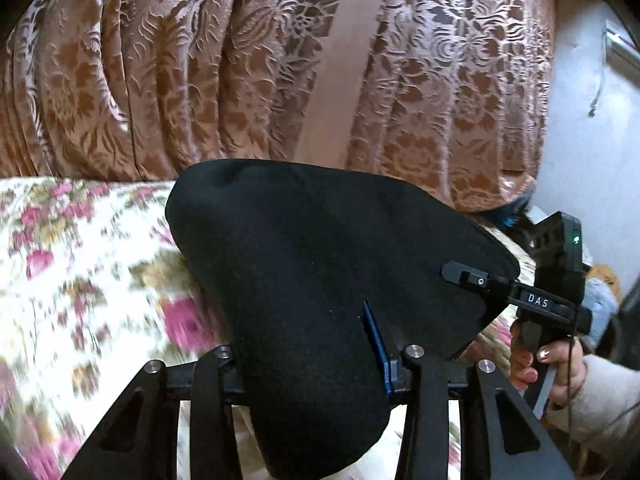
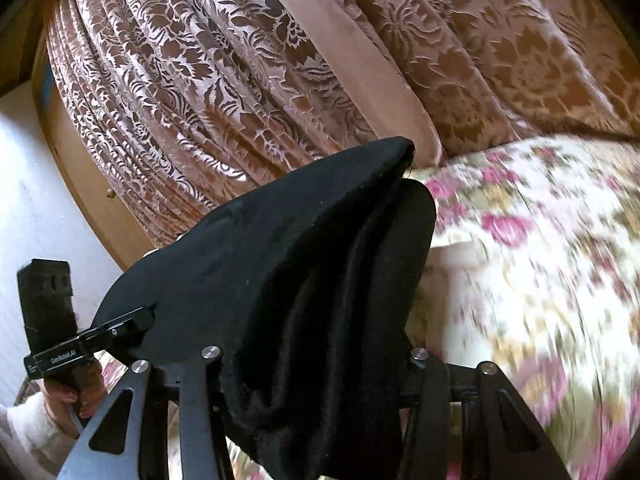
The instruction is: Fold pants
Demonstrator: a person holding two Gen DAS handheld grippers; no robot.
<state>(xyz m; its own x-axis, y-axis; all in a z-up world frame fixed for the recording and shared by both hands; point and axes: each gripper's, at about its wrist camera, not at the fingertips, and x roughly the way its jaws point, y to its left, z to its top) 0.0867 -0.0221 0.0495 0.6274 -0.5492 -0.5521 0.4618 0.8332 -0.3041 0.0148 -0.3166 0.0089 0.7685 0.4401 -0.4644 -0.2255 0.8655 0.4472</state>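
Note:
Black pants (image 1: 304, 248) hang lifted above the bed, stretched between both grippers. In the left wrist view the cloth drapes over my left gripper (image 1: 308, 344) and hides one finger; the blue-edged finger (image 1: 376, 352) presses against the fabric. Further right, my right gripper (image 1: 476, 278) pinches the cloth's far edge, with a hand (image 1: 560, 368) on its handle. In the right wrist view the pants (image 2: 280, 240) bunch in folds between the jaws of my right gripper (image 2: 320, 356). My left gripper (image 2: 132, 322) clamps the other edge at the left, held by a hand (image 2: 68, 392).
A floral bedspread (image 1: 80, 280) (image 2: 540, 260) lies under the pants. Brown patterned curtains (image 1: 200, 60) (image 2: 240, 60) hang right behind the bed. A white wall (image 1: 592, 140) is at the side, and a wooden frame (image 2: 80, 184) runs beside the curtain.

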